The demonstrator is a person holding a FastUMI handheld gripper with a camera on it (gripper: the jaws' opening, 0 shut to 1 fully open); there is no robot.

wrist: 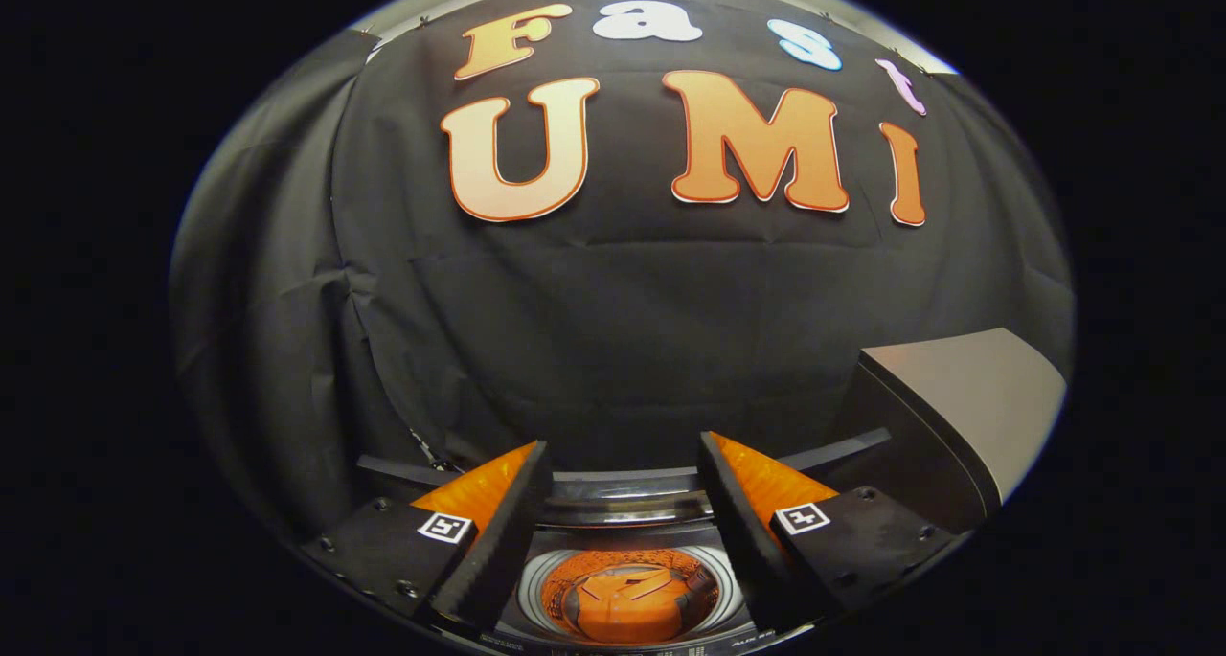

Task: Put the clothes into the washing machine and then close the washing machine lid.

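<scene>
Looking forward along the gripper [624,479], I see its two fingers [498,531] spread wide apart, with nothing held between them. Both fingertips hang in the air above the washing machine [623,503], touching neither it nor anything else.

Below and between the fingers I have the round mouth of the washing machine's drum [536,584], seen from above. Its ribbed inner wall curves round as a pale ring. Lying inside the drum, at the bottom, is an orange piece of clothing [627,603], bunched and folded on itself, with a few darker creases across it. It sits lower than the fingertips and well clear of them, roughly midway between the two fingers from where I look.

Just ahead of the fingertips runs the dark, glossy back rim of the machine's top opening, curving from one finger to the other. Beyond the right finger and off to that side stands the lid [967,397], raised and tilted open, its broad grey face turned upward and its dark edge facing the opening. The lid is apart from the gripper.

Beyond all this hangs the black cloth [613,330] of the booth's wall, creased in a few places. I cannot tell what the machine stands on.
</scene>
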